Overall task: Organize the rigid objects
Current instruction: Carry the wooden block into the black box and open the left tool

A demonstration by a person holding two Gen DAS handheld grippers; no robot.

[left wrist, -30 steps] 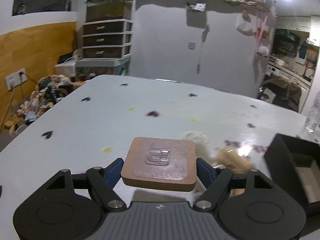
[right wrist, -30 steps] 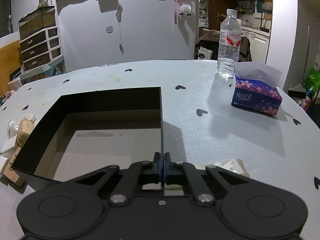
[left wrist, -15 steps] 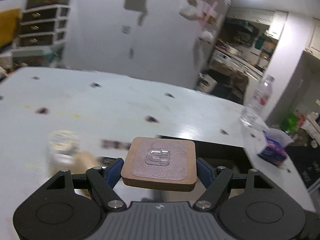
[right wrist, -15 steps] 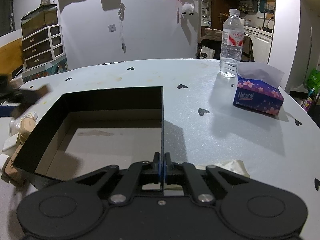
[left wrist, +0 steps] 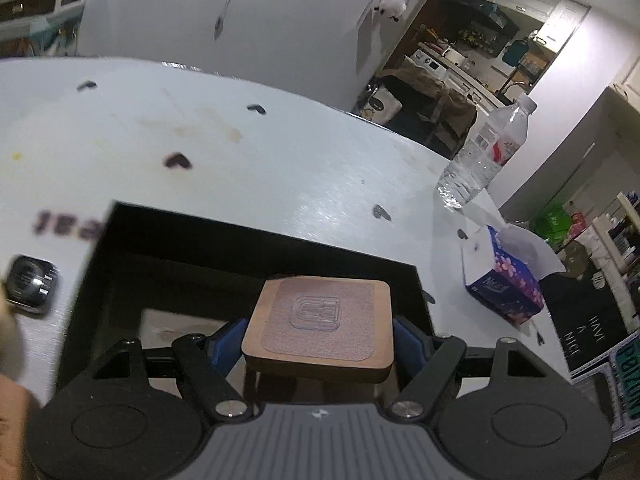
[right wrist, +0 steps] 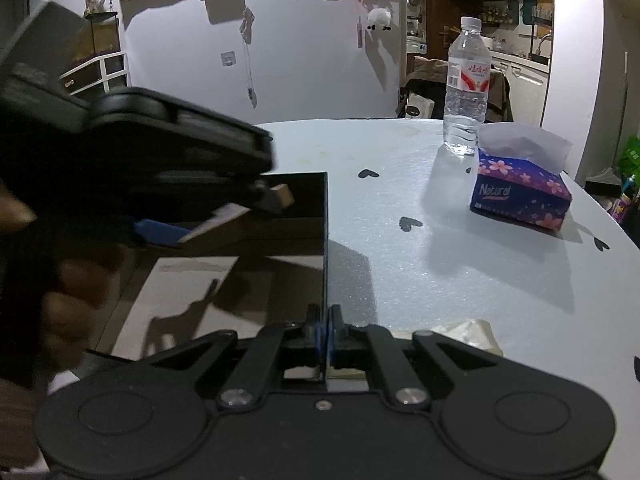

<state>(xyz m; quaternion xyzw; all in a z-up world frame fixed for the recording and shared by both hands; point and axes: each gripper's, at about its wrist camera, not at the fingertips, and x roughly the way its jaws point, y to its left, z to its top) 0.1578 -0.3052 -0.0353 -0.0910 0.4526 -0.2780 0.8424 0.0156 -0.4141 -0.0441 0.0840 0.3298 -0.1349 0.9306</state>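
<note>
My left gripper (left wrist: 320, 342) is shut on a square wooden block (left wrist: 320, 320) that carries a clear plastic hook on its top face. It holds the block level above the open black box (left wrist: 256, 240), near the box's right side. In the right wrist view the block's corner (right wrist: 285, 196) and a blue finger pad (right wrist: 160, 232) reach in from the left over the box. My right gripper (right wrist: 323, 332) is shut on the thin right wall of the box (right wrist: 325, 240) at its near corner. The box's pale floor looks bare.
A water bottle (right wrist: 466, 84) and a blue flowered tissue box (right wrist: 520, 188) stand on the white table at the right. A small dark square item (left wrist: 30, 284) lies left of the box. A pale crumpled scrap (right wrist: 468, 330) lies beside my right gripper. A hand (right wrist: 60, 312) shows at left.
My left gripper has swung to the right with the block, from over the open table to above the black box, and now shows in the right wrist view. The right gripper has not moved.
</note>
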